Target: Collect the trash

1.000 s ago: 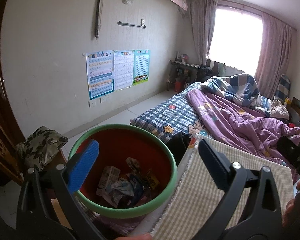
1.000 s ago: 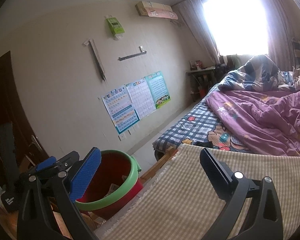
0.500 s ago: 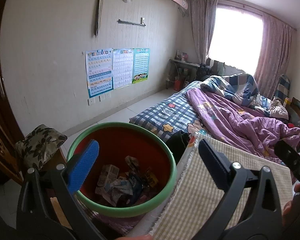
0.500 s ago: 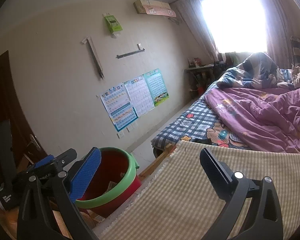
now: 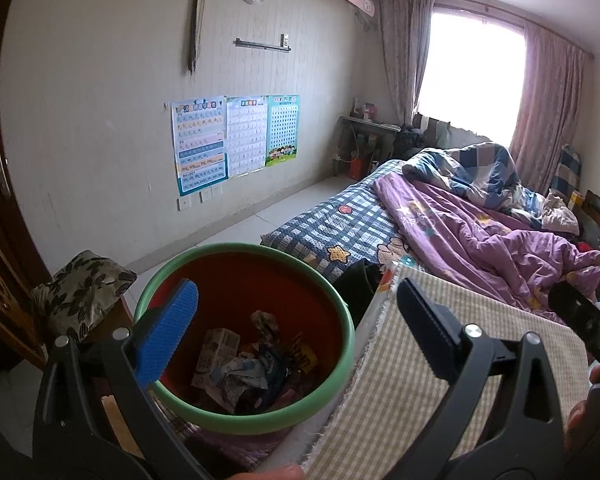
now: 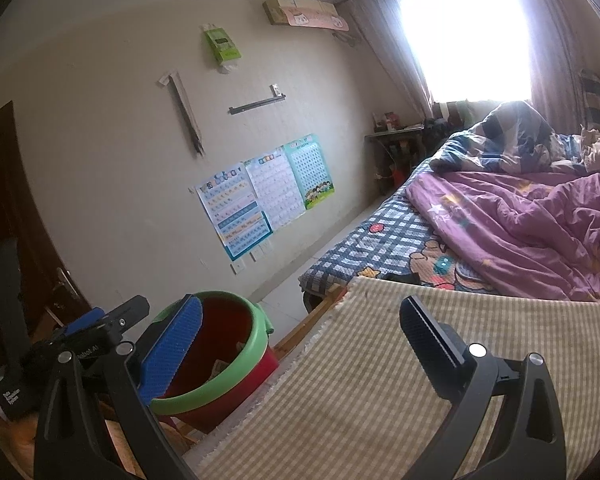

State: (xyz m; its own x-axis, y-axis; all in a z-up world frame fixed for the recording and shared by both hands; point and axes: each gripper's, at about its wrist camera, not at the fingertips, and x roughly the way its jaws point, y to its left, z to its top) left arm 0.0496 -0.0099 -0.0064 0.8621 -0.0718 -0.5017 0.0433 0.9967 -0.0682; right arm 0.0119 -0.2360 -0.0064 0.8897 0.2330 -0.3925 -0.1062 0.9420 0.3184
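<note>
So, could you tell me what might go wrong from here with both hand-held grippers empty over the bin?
1. The red bin stands beside the checked cloth's frayed edge; a stray nudge could tip it, spilling the crumpled wrappers.
2. The open left hand-held gripper might snag that cloth.
3. The open right hand-held gripper hovers close by, so the two could collide.

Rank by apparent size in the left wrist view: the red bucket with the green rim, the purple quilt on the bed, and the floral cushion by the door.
1 and 2. purple quilt and red bucket with the green rim: look alike in spread, and the bucket's nearness inflates it, so unranked.
3. floral cushion: clearly smallest.
</note>
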